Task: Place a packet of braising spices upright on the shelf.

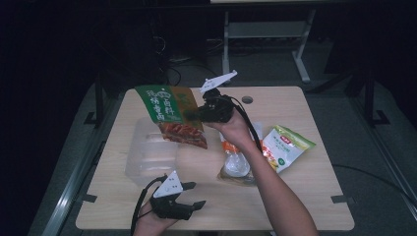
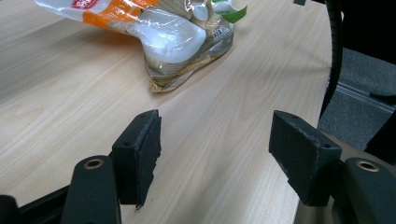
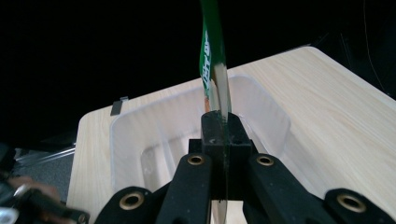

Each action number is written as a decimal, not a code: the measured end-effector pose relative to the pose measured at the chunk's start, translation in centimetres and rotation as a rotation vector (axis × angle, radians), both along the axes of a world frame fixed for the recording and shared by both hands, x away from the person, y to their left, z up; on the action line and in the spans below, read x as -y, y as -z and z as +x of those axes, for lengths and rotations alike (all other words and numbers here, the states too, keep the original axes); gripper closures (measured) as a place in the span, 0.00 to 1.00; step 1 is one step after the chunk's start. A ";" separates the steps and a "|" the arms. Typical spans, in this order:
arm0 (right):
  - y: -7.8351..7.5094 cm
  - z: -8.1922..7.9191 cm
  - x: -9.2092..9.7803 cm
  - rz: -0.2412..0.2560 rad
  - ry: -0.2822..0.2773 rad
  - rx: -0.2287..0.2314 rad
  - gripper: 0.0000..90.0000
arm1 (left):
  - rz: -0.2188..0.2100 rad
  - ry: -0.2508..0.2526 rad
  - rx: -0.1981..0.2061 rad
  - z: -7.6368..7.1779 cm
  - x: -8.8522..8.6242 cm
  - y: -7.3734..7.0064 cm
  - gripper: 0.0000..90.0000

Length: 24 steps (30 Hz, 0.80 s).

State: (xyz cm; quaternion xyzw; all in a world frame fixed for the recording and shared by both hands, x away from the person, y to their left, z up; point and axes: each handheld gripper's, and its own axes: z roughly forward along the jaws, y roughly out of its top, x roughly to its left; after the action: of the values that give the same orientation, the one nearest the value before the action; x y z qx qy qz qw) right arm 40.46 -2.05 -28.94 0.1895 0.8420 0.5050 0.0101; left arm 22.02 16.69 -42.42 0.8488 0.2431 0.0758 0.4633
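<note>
1. Surface: light wood-grain table (image 1: 295, 105) with rounded corners, a small round grey grommet (image 1: 247, 100) near its far edge.
2. Room: dark all round. Grey floor beyond the table, white metal frame legs (image 1: 301, 59) behind it, black cables on the floor at the far left.
3. Right gripper (image 1: 194, 115), high view: raised above the table's far half, jaws clenched on the edge of a flat green foil snack bag with a red-orange picture (image 1: 172, 115). Bag hangs in the air, tilted, above the far right part of a clear plastic tub.
4. Right gripper view: jaws pressed together on the bag, seen edge-on as a thin green strip (image 3: 212, 60); the clear ribbed rectangular plastic tub (image 3: 140, 140) sits below on the table, open side up.
5. Tub in high view (image 1: 150, 152): left-centre of the table, nothing seen inside it.
6. Left gripper (image 1: 189, 196): low at the near edge, jaws spread wide, holding nothing. Left gripper view: bare tabletop between the two black pads (image 2: 144, 144).
7. Other items: clear packet with orange band and white contents (image 1: 236, 162), lying right of centre; same packet ahead of the left gripper (image 2: 173, 32). Yellow-green pouch (image 1: 285, 147) farther right, just beside it.
</note>
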 end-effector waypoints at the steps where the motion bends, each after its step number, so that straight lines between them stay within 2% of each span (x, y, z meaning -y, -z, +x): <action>1: 0.0 0.0 0.0 0.000 0.000 0.000 1.00 | 0.000 0.000 0.000 0.0 0.0 0.0 0.37; 7: -0.6 1.1 -2.1 0.002 -0.004 0.009 1.00 | 0.009 0.004 0.006 0.0 -0.1 -0.1 0.37; 12: -0.4 2.0 -4.0 0.029 -0.005 0.002 1.00 | 0.013 0.012 0.013 0.0 -0.1 -0.1 0.37; 15: 0.2 2.8 -5.3 0.027 -0.005 -0.007 1.00 | 0.012 0.011 0.009 -0.1 -0.1 0.0 0.37; 24: 2.2 4.9 -7.7 0.043 0.024 -0.034 1.00 | 0.002 0.009 0.014 -0.4 -0.1 -0.1 0.37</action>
State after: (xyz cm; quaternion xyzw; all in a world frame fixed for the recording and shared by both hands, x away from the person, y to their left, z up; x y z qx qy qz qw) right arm 45.32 5.64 -31.10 0.2083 0.8288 0.5194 -0.0023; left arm 21.67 16.76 -42.33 0.8498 0.2361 0.0800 0.4645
